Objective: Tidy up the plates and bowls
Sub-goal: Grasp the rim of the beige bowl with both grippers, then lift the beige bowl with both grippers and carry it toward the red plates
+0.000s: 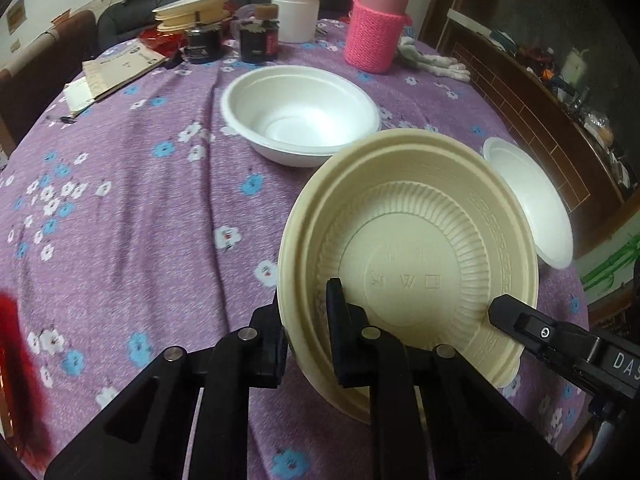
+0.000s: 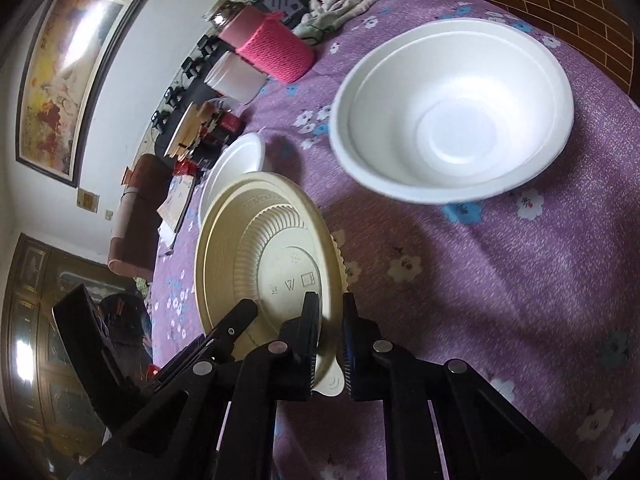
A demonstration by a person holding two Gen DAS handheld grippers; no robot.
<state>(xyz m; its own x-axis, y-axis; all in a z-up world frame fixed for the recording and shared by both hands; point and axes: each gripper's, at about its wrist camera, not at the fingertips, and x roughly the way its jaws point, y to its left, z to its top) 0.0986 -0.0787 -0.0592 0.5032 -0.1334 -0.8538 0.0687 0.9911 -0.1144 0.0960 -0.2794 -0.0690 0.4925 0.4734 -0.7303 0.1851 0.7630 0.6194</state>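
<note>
A beige ribbed plastic bowl (image 1: 408, 264) is held tilted above the purple flowered tablecloth (image 1: 140, 200). My left gripper (image 1: 308, 308) is shut on its near rim. My right gripper (image 2: 330, 320) is shut on the opposite rim of the same beige bowl (image 2: 272, 256); its finger (image 1: 520, 320) shows at the right in the left wrist view. A white foam bowl (image 1: 300, 112) stands behind. A second white foam bowl (image 1: 532, 204) sits right of the beige one; it also shows in the right wrist view (image 2: 452, 112).
At the table's back stand a pink knitted-sleeve bottle (image 1: 378, 28), a white jar (image 1: 296, 14), two dark jars (image 1: 258, 38), stacked beige plates (image 1: 192, 10) and papers (image 1: 116, 70). A brick-patterned cabinet (image 1: 532, 120) runs along the right.
</note>
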